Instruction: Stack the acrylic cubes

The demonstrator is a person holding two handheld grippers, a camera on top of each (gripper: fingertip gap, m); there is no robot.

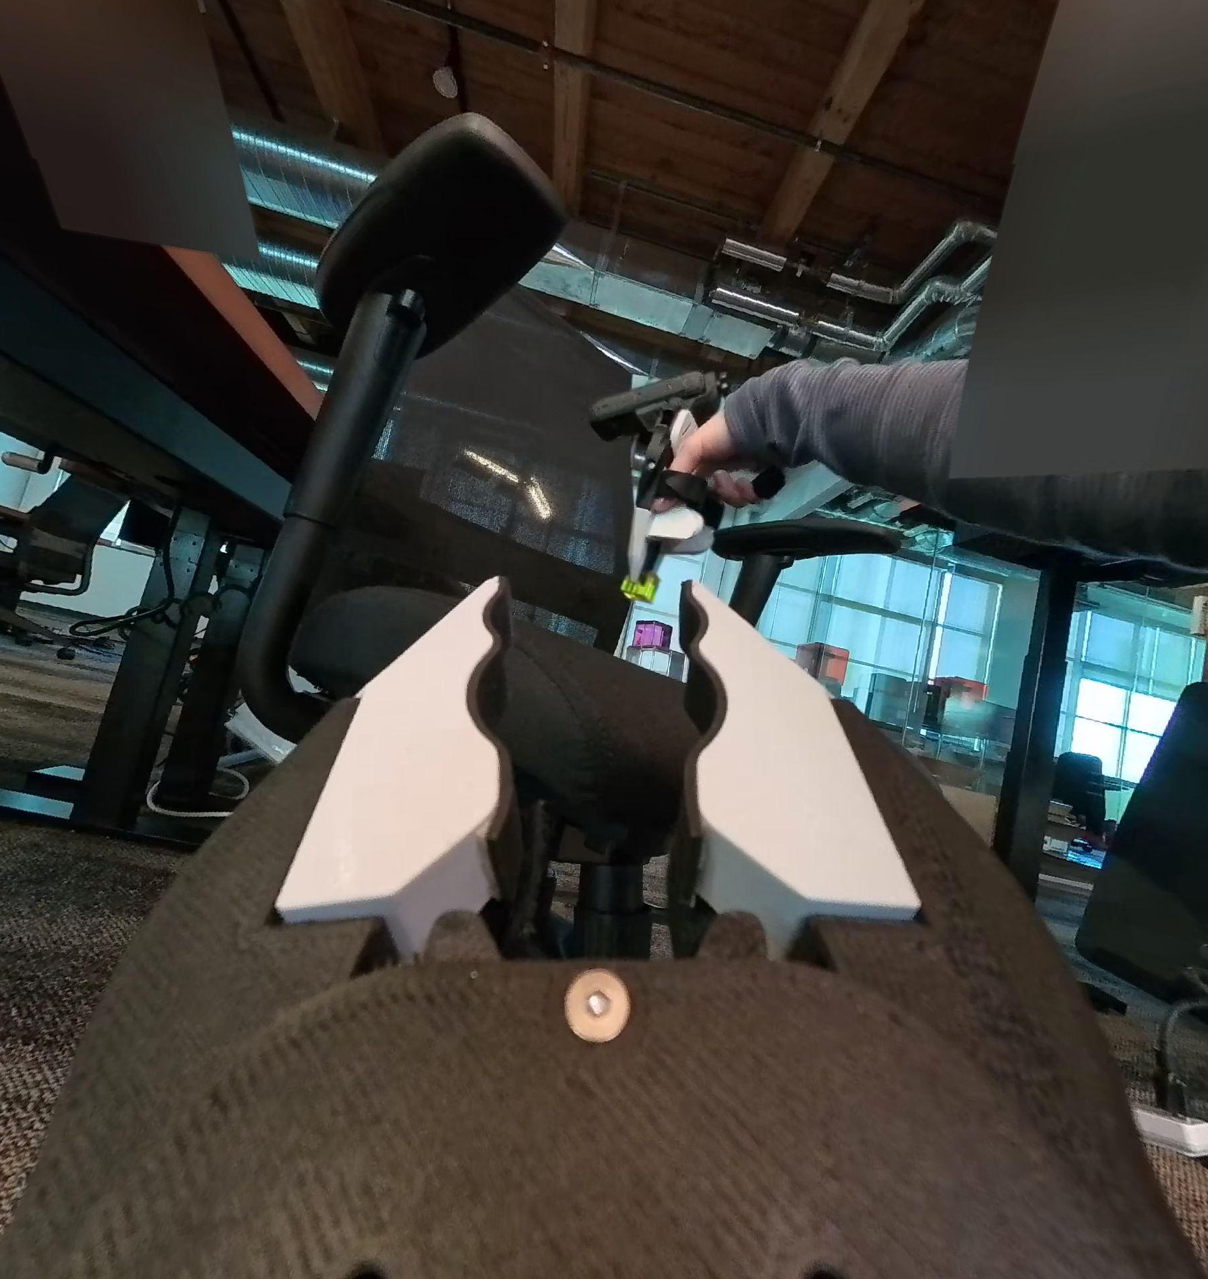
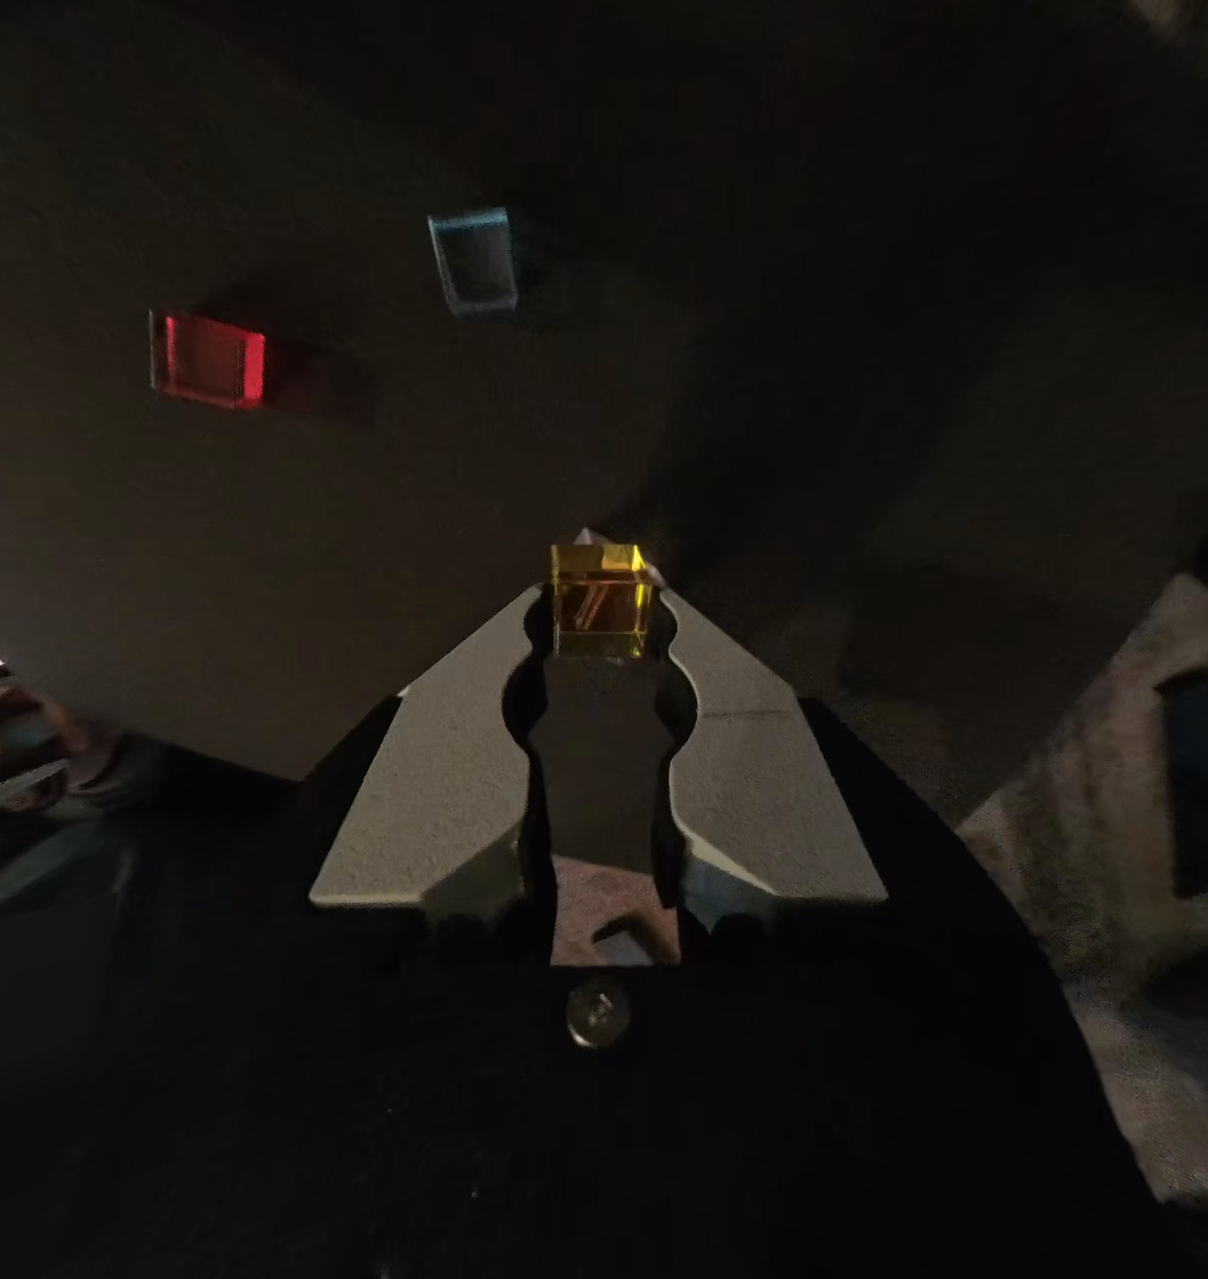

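Note:
My right gripper (image 2: 601,595) is shut on a clear yellow cube (image 2: 598,602), and both pads press its sides at the fingertips. It hangs above a dark chair seat (image 2: 795,277). A red cube (image 2: 210,360) and a pale blue cube (image 2: 473,259) lie on that seat, farther ahead and to the left. In the left wrist view the right gripper (image 1: 646,574) points down with the yellow cube (image 1: 639,588) at its tips, held by a hand in a grey sleeve (image 1: 843,422). My left gripper (image 1: 594,588) is open and empty, low and facing the black office chair (image 1: 587,727).
A purple cube (image 1: 650,633) sits on a clear cube (image 1: 653,661) past the seat's edge. Desks with black legs (image 1: 138,692) stand at the left and a table leg (image 1: 1030,727) at the right. Cables and a white power strip (image 1: 1175,1135) lie on the carpet. My hands' fingertips stand some 35 cm from each other.

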